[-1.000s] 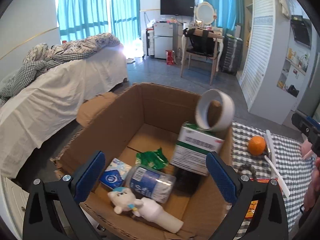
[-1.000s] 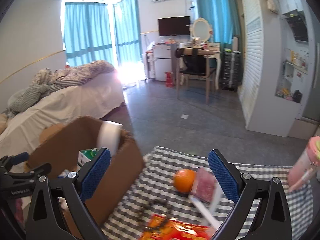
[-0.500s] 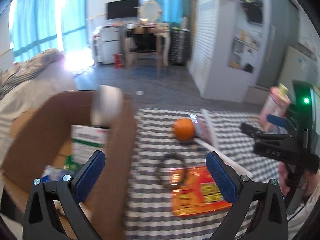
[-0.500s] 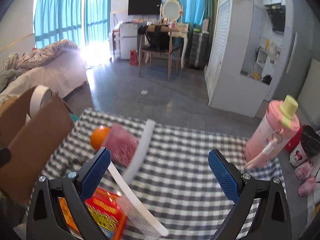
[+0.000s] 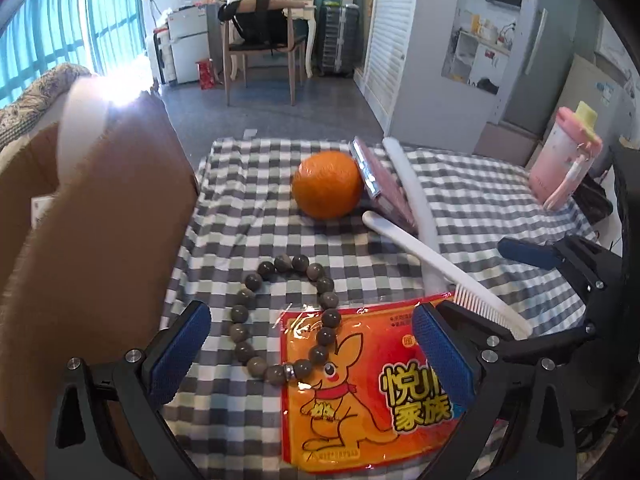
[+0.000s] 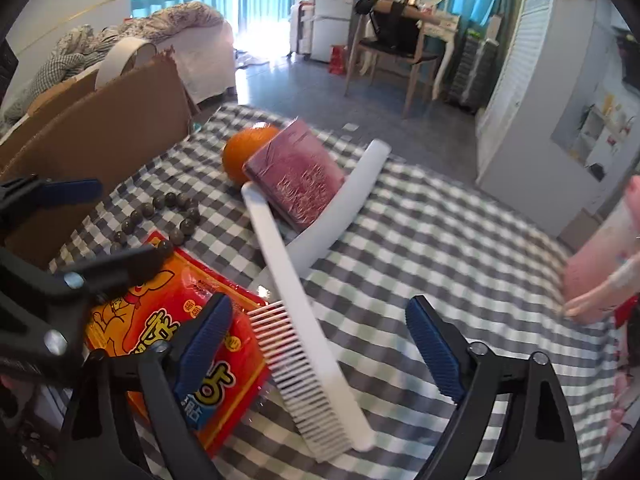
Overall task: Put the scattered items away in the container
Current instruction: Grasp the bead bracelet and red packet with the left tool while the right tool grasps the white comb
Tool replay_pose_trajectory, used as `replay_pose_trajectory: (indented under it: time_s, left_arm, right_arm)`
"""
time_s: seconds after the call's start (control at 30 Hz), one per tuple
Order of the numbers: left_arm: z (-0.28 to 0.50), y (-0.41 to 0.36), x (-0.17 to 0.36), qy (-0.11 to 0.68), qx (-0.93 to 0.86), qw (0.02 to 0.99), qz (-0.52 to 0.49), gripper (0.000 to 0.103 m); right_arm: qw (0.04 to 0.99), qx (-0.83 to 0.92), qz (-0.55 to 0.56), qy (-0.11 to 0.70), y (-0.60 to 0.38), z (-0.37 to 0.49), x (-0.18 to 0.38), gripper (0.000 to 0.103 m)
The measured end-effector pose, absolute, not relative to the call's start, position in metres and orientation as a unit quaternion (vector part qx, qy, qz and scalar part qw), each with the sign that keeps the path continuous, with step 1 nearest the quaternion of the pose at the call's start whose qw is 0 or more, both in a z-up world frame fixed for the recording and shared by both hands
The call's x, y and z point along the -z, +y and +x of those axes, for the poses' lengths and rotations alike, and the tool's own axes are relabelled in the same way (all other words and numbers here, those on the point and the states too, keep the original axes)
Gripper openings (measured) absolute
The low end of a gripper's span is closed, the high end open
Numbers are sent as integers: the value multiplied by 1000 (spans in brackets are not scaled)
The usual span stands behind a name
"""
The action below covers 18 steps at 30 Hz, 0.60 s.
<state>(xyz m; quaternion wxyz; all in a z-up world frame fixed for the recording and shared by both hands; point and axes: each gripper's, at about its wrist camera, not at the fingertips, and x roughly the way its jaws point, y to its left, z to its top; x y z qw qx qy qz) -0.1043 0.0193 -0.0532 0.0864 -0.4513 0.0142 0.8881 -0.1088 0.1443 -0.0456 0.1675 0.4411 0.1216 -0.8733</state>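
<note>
My left gripper (image 5: 312,354) is open and empty, low over a grey bead bracelet (image 5: 280,312) and an orange snack packet (image 5: 360,392) on the checked cloth. My right gripper (image 6: 320,344) is open and empty, its jaws on either side of a white comb (image 6: 304,328). An orange (image 5: 327,189), a pink packet (image 6: 296,172) and a white curved bar (image 6: 340,208) lie farther back. The cardboard box (image 5: 92,240) stands at the left, with a white tape roll (image 6: 120,56) on its rim.
A pink bottle (image 5: 566,156) stands at the cloth's far right edge. Beyond the table (image 6: 440,240) are a bed (image 6: 160,32), a chair (image 5: 264,36) and a white cabinet. My right gripper also shows in the left wrist view (image 5: 560,264).
My left gripper swung from above the box to low over the bracelet and packet. My right gripper came down and left to the comb, beside the left one.
</note>
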Motion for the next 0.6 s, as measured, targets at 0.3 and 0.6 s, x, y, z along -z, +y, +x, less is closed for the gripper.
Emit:
replay_pose_trajectory:
  time_s: [0.3,0.6]
  left_arm:
    - [-110,27,67,48,-859,123,-494,33]
    - [-100,26,58,52,-859,140,-489,19]
  right_arm:
    - [214,858,458,95,145,-99,47,36]
    - [217,865,445,88,150,-77,26,34]
